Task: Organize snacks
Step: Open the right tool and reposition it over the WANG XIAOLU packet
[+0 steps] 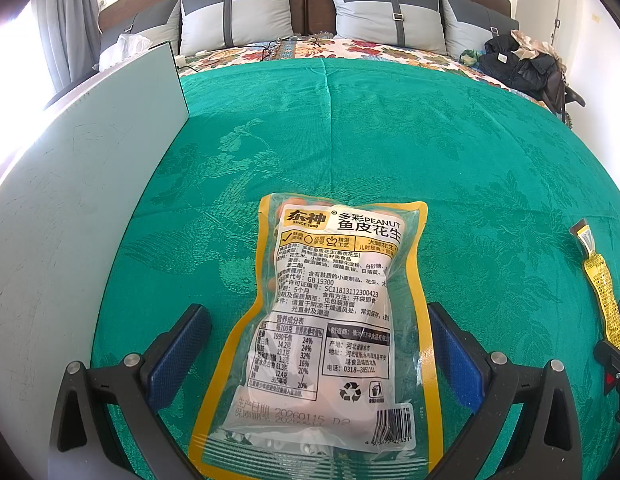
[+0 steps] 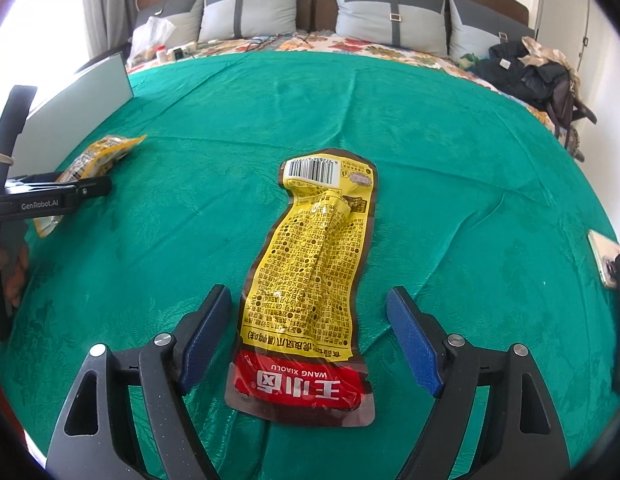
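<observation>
**Inspector:** Count the snacks on the green bedspread [image 1: 389,128].

**Me:** Two. One peanut bag [image 1: 325,320], clear with a yellow border, lying flat with its printed back up. One yellow-and-red pouch [image 2: 313,280], long, narrow and crumpled, also flat on the bedspread with its red end towards me.

**Inspector:** Where do they lie on the bedspread?

**Me:** The peanut bag is near the bedspread's left side, close to the white board [image 1: 82,184] standing there. The pouch lies on the same cloth, well apart from the bag, off to its right.

**Inspector:** Your grippers?

**Me:** My left gripper [image 1: 317,344] stands wide, a blue pad on each side of the peanut bag. The right-hand pad looks to be against the bag's edge; the left is clear of it. My right gripper [image 2: 310,328] is wide too, the pouch between its pads, neither touching it.

**Inspector:** Containers?

**Me:** Only the packs themselves. Round coated peanuts show through the bag's clear film. The pouch is opaque; its contents I cannot tell.

**Inspector:** Anything else counted?

**Me:** Four grey pillows [image 2: 250,12] beyond the bedspread's far edge.
</observation>
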`<action>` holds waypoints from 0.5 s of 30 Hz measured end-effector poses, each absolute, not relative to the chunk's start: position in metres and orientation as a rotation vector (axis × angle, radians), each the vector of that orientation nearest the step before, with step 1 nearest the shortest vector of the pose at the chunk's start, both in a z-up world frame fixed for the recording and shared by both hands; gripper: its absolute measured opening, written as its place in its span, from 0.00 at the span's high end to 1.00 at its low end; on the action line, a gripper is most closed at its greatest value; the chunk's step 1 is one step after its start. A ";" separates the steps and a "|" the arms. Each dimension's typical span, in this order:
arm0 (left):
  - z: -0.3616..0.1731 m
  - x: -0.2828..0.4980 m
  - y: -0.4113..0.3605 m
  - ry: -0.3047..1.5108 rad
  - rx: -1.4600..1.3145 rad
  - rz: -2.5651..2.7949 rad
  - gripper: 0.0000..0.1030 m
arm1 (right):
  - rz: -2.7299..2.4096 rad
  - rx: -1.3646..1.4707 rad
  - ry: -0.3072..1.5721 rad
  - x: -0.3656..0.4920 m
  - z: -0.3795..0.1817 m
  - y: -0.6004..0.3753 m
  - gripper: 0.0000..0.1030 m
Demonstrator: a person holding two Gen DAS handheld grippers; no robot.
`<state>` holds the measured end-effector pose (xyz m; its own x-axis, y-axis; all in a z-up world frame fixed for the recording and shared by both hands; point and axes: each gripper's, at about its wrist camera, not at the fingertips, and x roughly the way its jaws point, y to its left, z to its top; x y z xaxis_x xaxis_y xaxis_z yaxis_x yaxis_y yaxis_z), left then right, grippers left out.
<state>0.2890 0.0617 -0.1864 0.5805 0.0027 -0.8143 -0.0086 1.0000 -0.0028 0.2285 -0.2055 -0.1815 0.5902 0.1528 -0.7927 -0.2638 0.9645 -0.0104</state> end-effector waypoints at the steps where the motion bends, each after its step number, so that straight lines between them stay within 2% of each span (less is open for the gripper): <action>1: -0.187 0.289 0.062 0.952 -0.007 0.007 0.00 | 0.243 -0.132 0.908 0.229 -0.182 -0.205 0.19; 15: -0.186 0.289 0.062 0.952 -0.007 0.007 0.00 | 0.232 -0.132 0.912 0.229 -0.181 -0.210 0.17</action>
